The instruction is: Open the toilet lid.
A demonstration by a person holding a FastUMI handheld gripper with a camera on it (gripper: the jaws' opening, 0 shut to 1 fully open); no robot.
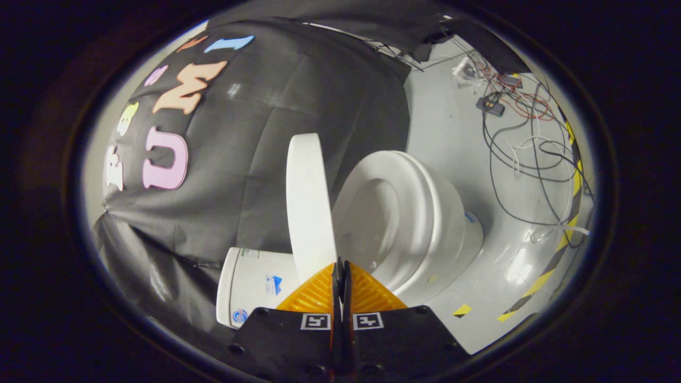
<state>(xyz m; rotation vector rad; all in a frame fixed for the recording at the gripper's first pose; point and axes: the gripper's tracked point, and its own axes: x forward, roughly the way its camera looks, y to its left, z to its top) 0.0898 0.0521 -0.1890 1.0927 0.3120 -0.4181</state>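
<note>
Toilet lid (308,202) raised, gripper (340,271) fingers pressed together, holding nothing.
Lid stands on edge just ahead of the fingertips, between tank (250,284) and seat (409,213); seat ring and bowl exposed beside it. Loose cables (521,154) lie on the grey floor (495,266) beyond the toilet.

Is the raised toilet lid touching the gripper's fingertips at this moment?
Cannot tell. In the gripper view the shut gripper meets the edge of the raised toilet lid just ahead, but neither contact nor a gap shows plainly.
</note>
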